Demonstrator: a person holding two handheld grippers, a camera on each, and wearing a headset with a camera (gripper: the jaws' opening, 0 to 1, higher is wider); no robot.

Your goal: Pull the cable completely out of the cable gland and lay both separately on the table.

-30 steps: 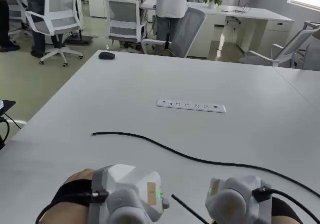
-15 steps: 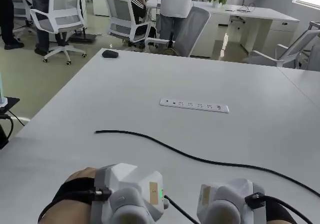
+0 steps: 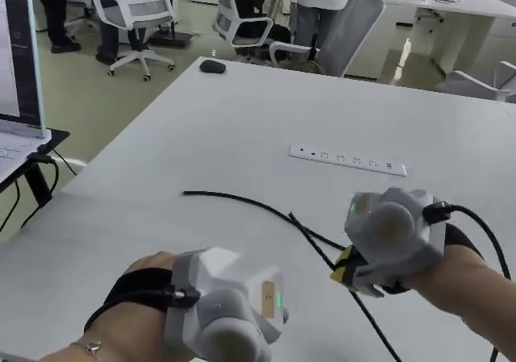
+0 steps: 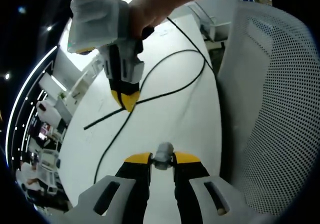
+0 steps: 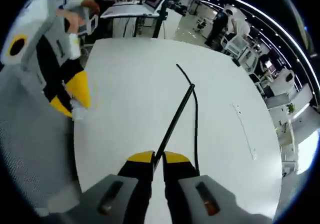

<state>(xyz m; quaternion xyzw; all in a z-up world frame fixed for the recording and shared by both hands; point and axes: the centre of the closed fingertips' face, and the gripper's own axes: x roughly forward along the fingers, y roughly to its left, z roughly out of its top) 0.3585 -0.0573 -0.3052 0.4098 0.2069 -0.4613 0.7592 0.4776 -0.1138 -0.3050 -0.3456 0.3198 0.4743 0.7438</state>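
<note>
My left fingers point(image 4: 137, 158) are clenched on the cable gland point(image 4: 163, 154), held over the near edge of the bench point(image 3: 242, 136); my right fingers point(image 5: 141, 158) pinch the cable point(image 5: 175, 119), whose free end points forward, well apart from the gland; the pull-out looks done to me; what remains is the laying down, so next I lower each hand and release, keeping the two separate.

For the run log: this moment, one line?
left gripper shut on small grey cable gland | right gripper shut on thin black cable | separated
</note>
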